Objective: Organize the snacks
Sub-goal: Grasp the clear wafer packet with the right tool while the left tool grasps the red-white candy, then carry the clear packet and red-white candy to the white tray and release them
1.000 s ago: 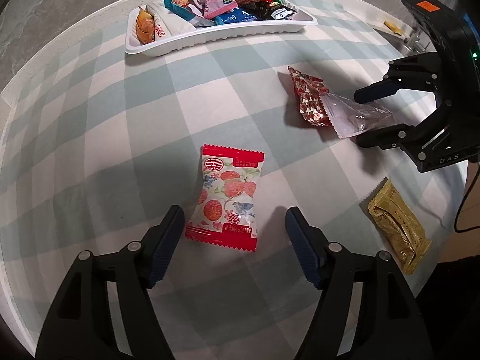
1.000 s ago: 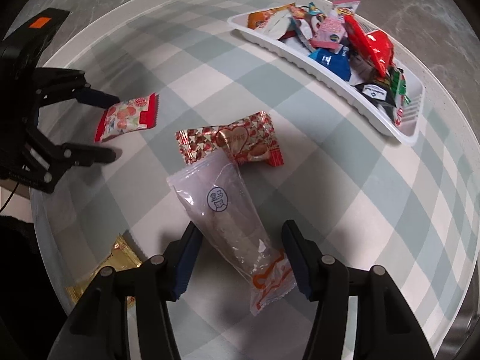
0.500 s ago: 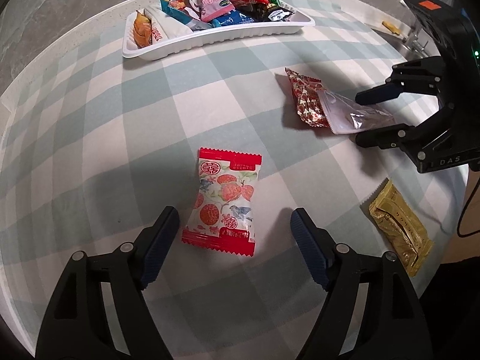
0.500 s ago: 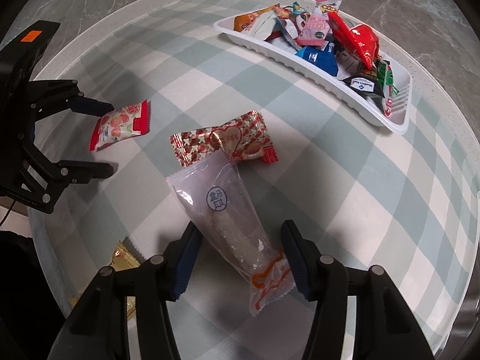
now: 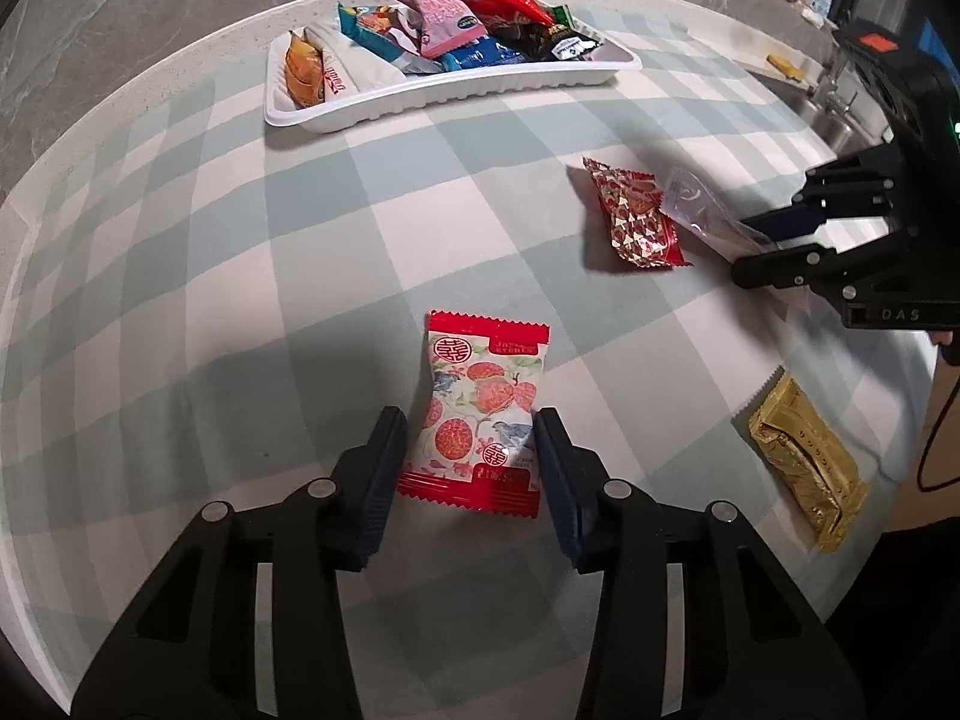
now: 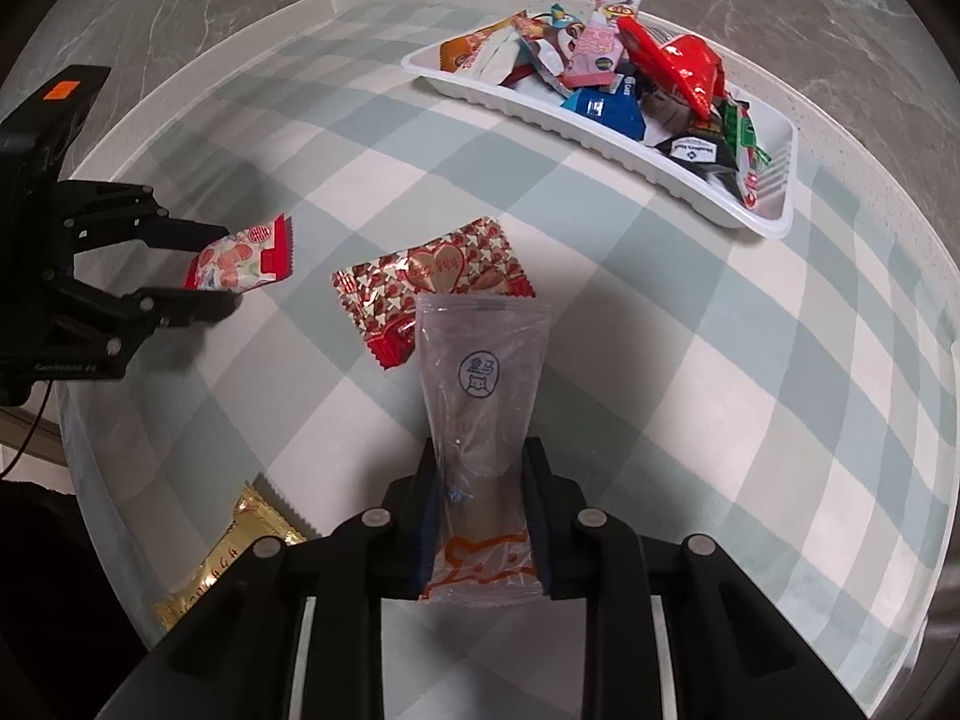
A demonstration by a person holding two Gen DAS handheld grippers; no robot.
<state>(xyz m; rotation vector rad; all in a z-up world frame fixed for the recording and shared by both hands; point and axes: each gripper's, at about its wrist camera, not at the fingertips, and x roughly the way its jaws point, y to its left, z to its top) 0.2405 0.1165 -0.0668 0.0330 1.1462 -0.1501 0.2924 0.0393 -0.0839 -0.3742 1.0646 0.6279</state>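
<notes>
My left gripper (image 5: 468,438) is shut on a red and white fruit-print snack packet (image 5: 477,414) and holds it just above the checked tablecloth; the packet also shows in the right wrist view (image 6: 240,255). My right gripper (image 6: 480,468) is shut on a clear plastic snack packet (image 6: 480,384), its far end over a red heart-print packet (image 6: 432,288). The white tray (image 5: 456,93) holding several snacks stands at the far side, and it also shows in the right wrist view (image 6: 600,132).
A gold packet (image 5: 804,456) lies near the table's right edge, also visible in the right wrist view (image 6: 240,552). The round table has a checked cloth (image 5: 240,276). Beyond its rim is grey marble floor. A sink and bottles sit at the far right.
Both grippers closed: the left onto the fruit-print packet, the right onto the clear packet. The clear packet turned to point straight ahead and both packets lifted slightly.
</notes>
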